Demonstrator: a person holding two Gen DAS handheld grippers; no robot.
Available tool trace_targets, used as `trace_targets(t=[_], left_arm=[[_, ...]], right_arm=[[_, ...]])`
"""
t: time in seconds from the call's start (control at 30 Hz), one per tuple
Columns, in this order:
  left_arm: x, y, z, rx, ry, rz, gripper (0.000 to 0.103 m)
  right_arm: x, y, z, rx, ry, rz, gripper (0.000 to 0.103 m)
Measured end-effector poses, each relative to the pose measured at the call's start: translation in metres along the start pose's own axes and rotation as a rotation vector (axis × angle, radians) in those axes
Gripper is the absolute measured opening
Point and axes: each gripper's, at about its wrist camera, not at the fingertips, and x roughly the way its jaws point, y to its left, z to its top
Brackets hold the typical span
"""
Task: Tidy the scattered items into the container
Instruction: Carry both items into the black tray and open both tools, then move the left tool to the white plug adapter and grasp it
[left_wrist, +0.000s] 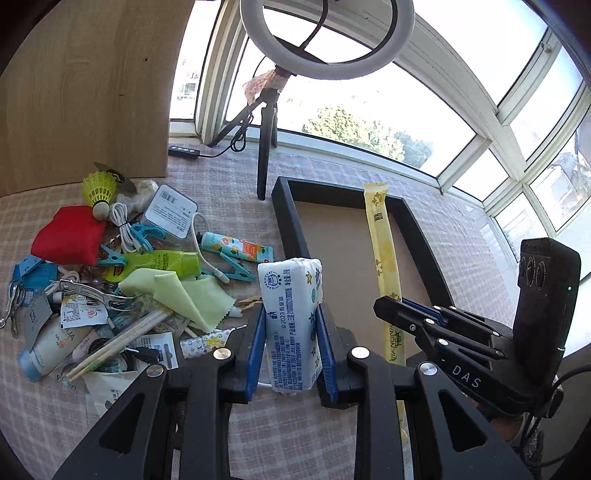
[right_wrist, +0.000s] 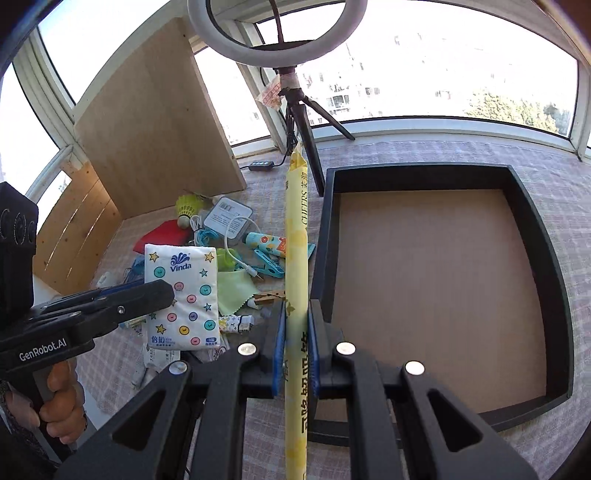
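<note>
tabletop (right_wrist: 443, 155): checked cloth cover | right: black tray (right_wrist: 554, 280), brown floor bare | left: clutter heap — red pouch (left_wrist: 68, 234), shuttlecock (left_wrist: 99, 190), green cloth (left_wrist: 177, 291), tube (left_wrist: 236, 246), chopsticks (left_wrist: 122, 341) | rear: tripod (left_wrist: 264, 155), wood board (left_wrist: 85, 92)

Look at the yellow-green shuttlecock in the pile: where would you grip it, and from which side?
Grip the shuttlecock across its yellow-green skirt, coming from above. It lies at the pile's far edge with the cork tip toward the red pouch and a white cable beside it, so the skirt is probably the freest part.
</note>
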Motion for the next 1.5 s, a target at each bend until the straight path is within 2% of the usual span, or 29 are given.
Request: trace_targets(t=[0.1, 0.27, 0.53, 0.57, 0.6, 0.63, 0.67, 0.7, 0.87, 1.13, 1.37, 1.5], left_arm=[[0.023, -0.025, -0.003, 0.012, 0.034, -0.051, 0.025], [0.05, -0.062, -0.008, 0.037, 0.075, -0.089, 0.025], [0.063, -0.092, -0.005, 0.069, 0.075, -0.095, 0.026], [0.064, -0.094, -0.003, 0.071, 0.071, -0.102, 0.026], [0.065, -0.097, -0.001, 0.082, 0.067, -0.097, 0.032], [0.069, -0.099, 0.001, 0.1, 0.07, -0.077, 0.041], [0.072, -0.099, 0.002, 0.107, 0.07, -0.055, 0.071], [0.073, -0.099, 0.003, 0.109, 0.069, -0.033, 0.088], [0.066, -0.083, 0.003, 0.076, 0.038, 0.008, 0.089], [0.038, -0.049, 0.0, 0.034, -0.007, 0.057, 0.089], [-0.01, -0.003, -0.003, 0.004, -0.054, 0.124, 0.089], [-0.049, 0.041, -0.012, -0.007, -0.089, 0.194, 0.089]], right_arm=[[-0.013, -0.038, 0.001, 0.043, -0.011, -0.075, 0.011], [-0.029, -0.085, 0.012, 0.088, -0.032, -0.155, 0.011], [-0.032, -0.115, 0.033, 0.071, -0.04, -0.213, 0.012], [-0.03, -0.116, 0.035, 0.061, -0.036, -0.23, 0.019], [-0.028, -0.116, 0.037, 0.053, -0.031, -0.253, 0.047], [-0.027, -0.116, 0.037, 0.052, -0.031, -0.281, 0.063], [-0.028, -0.116, 0.037, 0.052, -0.048, -0.296, 0.078], [-0.031, -0.115, 0.036, 0.051, -0.072, -0.293, 0.078], [-0.034, -0.111, 0.035, 0.054, -0.093, -0.253, 0.078], [-0.022, -0.087, 0.033, 0.026, -0.081, -0.188, 0.078], [-0.009, -0.048, 0.031, -0.024, -0.067, -0.109, 0.078], [-0.008, -0.02, 0.029, -0.057, -0.068, -0.075, 0.078]])
